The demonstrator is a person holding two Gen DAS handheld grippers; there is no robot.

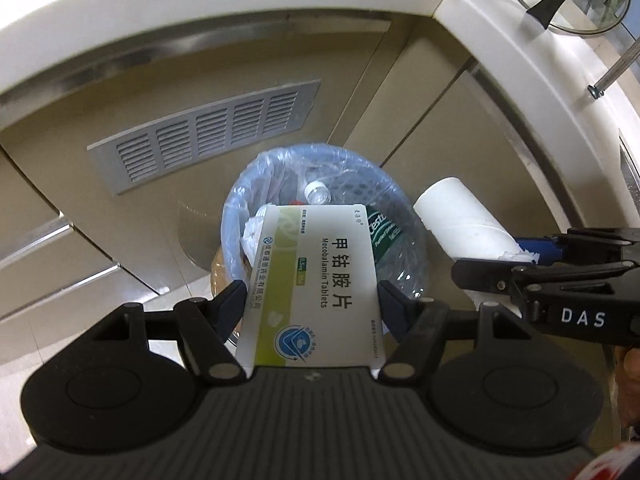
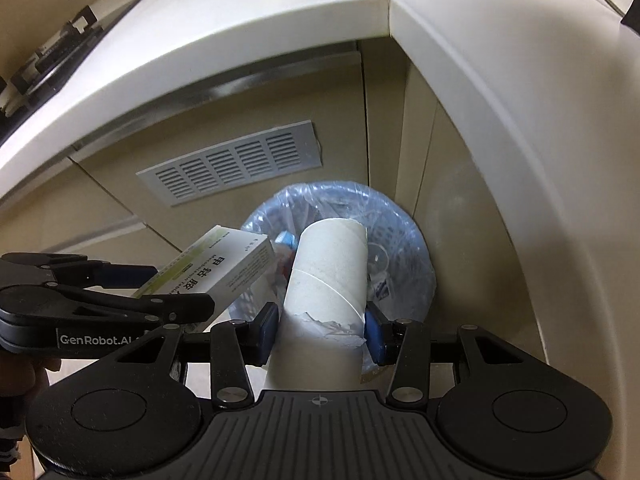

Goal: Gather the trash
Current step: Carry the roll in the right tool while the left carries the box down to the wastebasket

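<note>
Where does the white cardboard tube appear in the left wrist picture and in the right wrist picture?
Left wrist view: the white cardboard tube is at middle right, beside the bin, held by the right gripper.
Right wrist view: the tube is at centre, between the jaws.
Shared landmark: the grey slatted vent panel.

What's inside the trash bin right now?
The trash bin, lined with a plastic bag, holds a clear plastic bottle and crumpled white paper. The medicine box and cardboard tube hide the rest.
</note>
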